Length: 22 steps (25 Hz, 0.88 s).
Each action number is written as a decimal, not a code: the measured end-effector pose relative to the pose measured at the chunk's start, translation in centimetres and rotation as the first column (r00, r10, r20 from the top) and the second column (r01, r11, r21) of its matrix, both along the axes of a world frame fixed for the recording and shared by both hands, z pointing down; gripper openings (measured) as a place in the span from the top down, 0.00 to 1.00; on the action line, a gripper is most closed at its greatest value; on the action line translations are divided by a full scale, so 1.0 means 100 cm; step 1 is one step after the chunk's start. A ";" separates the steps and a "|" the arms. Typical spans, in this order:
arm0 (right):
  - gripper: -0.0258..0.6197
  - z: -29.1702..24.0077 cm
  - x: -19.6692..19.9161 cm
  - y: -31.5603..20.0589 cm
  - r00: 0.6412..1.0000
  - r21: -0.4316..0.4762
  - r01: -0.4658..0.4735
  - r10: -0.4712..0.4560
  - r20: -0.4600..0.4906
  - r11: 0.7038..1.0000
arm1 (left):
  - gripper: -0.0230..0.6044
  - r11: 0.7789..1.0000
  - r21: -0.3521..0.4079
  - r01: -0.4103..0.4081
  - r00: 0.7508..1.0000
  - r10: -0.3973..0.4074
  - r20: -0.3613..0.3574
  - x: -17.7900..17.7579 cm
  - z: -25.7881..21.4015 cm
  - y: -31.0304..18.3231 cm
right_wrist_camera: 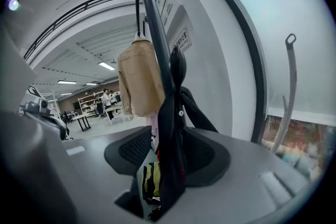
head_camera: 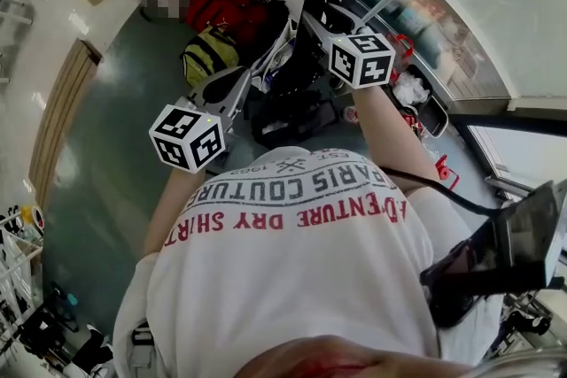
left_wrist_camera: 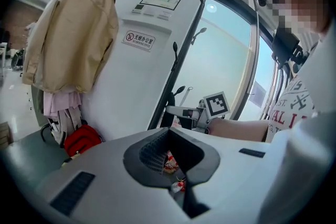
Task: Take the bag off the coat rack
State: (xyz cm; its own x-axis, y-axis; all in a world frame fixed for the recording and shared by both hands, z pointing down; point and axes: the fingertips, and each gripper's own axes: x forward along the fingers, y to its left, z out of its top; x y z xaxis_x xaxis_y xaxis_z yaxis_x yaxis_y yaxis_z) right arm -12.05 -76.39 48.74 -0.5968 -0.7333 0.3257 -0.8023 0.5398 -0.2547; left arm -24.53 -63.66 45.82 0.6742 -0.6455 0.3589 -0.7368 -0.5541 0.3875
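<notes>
right gripper [right_wrist_camera: 170, 150]: released, jaws wide apart and clamping nothing; 1 black bag passed between them, with the left pad standing clear of it.
black bag [right_wrist_camera: 169, 113]: hung against the pole of the coat rack [right_wrist_camera: 157, 34], still on it, straps running up along the pole; in the head view it was a dark mass close by the pole's lower part.
left gripper [left_wrist_camera: 176, 152]: released too, jaws apart and empty; only small red-and-white bits showed through the gap.
2 grippers: both pointed toward the rack, the left 1 well apart from the bag and further from the pole.
beige jacket [left_wrist_camera: 73, 34]: hung from the rack's curved upper arm, a pale pink garment [left_wrist_camera: 63, 105] below it.
floor by the wall: 1 red bag [head_camera: 226, 4] and 1 yellow-and-black bag [head_camera: 208, 53], lying just beside each other.
white T-shirt [head_camera: 292, 279]: filled the lower head view, with red and grey print.
far hall: tables and shelves [right_wrist_camera: 86, 107] and a few people, too small to detail.
</notes>
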 end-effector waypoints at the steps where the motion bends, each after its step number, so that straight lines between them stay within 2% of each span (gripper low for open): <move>1: 0.72 0.003 -0.002 -0.004 1.000 -0.007 -0.012 0.012 0.003 1.000 | 0.96 1.000 -0.004 0.003 1.000 -0.003 0.001 -0.002 0.001 -0.001; 4: 0.73 0.006 0.002 -0.014 0.998 -0.004 -0.058 0.058 0.003 0.998 | 0.96 1.000 -0.013 0.017 1.000 -0.017 -0.002 -0.010 0.004 -0.005; 9: 0.76 0.008 0.004 -0.013 0.997 0.018 -0.066 0.067 -0.036 0.998 | 0.96 0.999 -0.033 0.026 1.000 -0.026 -0.008 -0.012 0.012 -0.010; 15: 0.89 0.008 0.011 -0.014 0.990 0.021 -0.124 0.125 -0.060 0.992 | 0.96 0.999 -0.041 0.022 1.000 -0.022 -0.007 -0.012 0.014 -0.009; 18: 0.93 0.007 0.008 -0.011 0.990 0.024 -0.121 0.123 -0.075 0.992 | 0.96 0.998 -0.046 0.030 0.999 -0.031 -0.010 -0.015 0.015 -0.010; 22: 0.94 0.007 0.007 -0.012 0.992 0.017 -0.101 0.102 -0.070 0.995 | 0.96 0.998 -0.053 0.035 0.999 -0.035 -0.006 -0.016 0.017 -0.010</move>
